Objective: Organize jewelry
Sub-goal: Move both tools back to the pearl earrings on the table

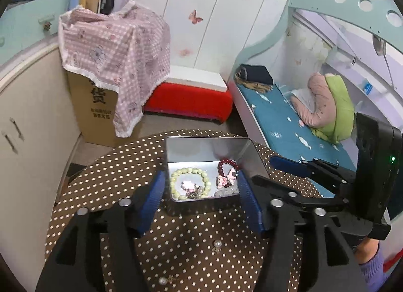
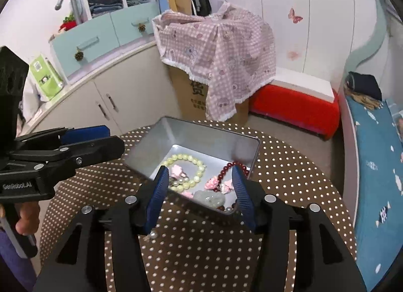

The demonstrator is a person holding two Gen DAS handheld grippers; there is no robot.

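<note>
left claw (image 1: 201, 198) wide open, empty | right claw (image 2: 199, 191) same | tin (image 1: 209, 151) dead ahead of both | loose pearl earring (image 1: 217, 244) under left claw, closer to it, probably next

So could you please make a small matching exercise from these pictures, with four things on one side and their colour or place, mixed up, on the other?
Things:
1. bead bracelet, on the left in the tin
2. bead bracelet, at the tin's right wall
3. pearl earring
4. metal tin

Colour or place:
A. dark red
B. lying on the dotted tablecloth, outside the tin
C. pale green
D. open, no lid on it, jewelry inside

Pairs: 1-C, 2-A, 3-B, 4-D
</note>
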